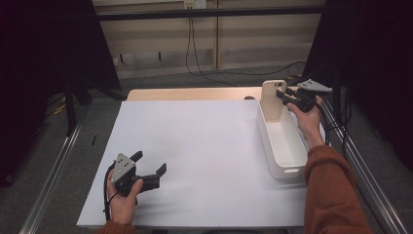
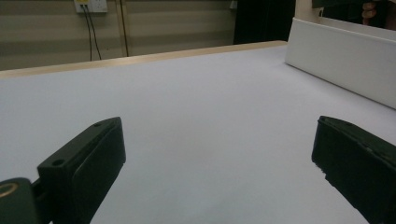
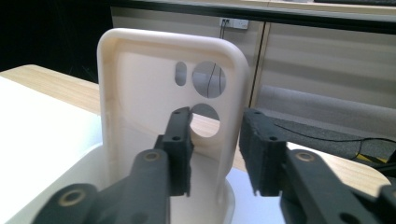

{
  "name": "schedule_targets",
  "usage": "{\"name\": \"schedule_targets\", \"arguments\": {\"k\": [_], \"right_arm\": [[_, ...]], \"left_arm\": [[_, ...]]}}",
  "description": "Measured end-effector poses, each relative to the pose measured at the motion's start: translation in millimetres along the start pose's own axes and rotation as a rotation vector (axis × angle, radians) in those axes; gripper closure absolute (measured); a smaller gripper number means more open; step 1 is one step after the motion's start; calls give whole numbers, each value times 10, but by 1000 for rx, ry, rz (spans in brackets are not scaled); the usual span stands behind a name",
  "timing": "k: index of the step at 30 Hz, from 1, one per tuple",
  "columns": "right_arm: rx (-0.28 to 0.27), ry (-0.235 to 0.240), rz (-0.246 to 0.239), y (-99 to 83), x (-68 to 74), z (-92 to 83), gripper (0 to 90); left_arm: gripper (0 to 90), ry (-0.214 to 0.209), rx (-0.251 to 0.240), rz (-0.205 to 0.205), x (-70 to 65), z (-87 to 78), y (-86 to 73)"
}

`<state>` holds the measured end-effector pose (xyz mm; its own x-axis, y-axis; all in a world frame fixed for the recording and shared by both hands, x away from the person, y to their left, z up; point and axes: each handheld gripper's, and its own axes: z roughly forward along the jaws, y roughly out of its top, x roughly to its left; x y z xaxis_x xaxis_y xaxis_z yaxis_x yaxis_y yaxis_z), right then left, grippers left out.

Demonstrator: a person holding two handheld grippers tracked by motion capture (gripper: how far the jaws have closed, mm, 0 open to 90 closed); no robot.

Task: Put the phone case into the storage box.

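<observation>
Right gripper (image 1: 283, 96) sits in the upper right of the high view, at the far end of the white bin (image 1: 292, 161). A cream phone case (image 1: 272, 100) stands upright in that far end of the bin. In the right gripper view the case (image 3: 140, 93) occupies the centre, its camera holes toward the top. One jaw is inside the case's hollow, the other outside its right edge, so the side wall lies between them. A gap shows between the outer pad and the wall; the jaws are parted and do not clamp it. Left gripper (image 1: 148, 163) is in the lower left of the high view, on the white sheet (image 1: 195, 146), jaws spread wide with nothing between them, well apart from the bin
</observation>
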<state>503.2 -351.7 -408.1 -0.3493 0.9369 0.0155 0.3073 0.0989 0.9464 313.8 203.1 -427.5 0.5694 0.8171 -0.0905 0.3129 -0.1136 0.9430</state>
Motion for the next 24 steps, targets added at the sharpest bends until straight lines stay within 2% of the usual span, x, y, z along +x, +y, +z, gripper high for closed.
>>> {"name": "schedule_targets", "arguments": {"k": [10,12,15,18,19,20,23,24], "right_arm": [[-19,2,21,30,-11,-78,529],[-17,-2,24,41,14,-116,455],[-13,-3,30,36,12,-129,422],[0,-13,37,29,25,-165,277],[0,-13,37,29,25,-165,277],[-6,-2,41,38,33,-179,216],[-7,-2,46,56,46,-200,175],[-11,-1,52,63,59,-225,129]], "left_arm": [[31,1,-1,-7,15,38,11],[31,-1,-3,-3,12,38,14],[31,-1,-9,-9,10,33,13],[30,2,-8,-7,22,16,14],[30,4,-8,-8,24,12,15],[31,8,-10,-9,25,5,15],[31,3,-11,-7,27,-8,14],[31,3,-12,-4,29,-17,14]]}}
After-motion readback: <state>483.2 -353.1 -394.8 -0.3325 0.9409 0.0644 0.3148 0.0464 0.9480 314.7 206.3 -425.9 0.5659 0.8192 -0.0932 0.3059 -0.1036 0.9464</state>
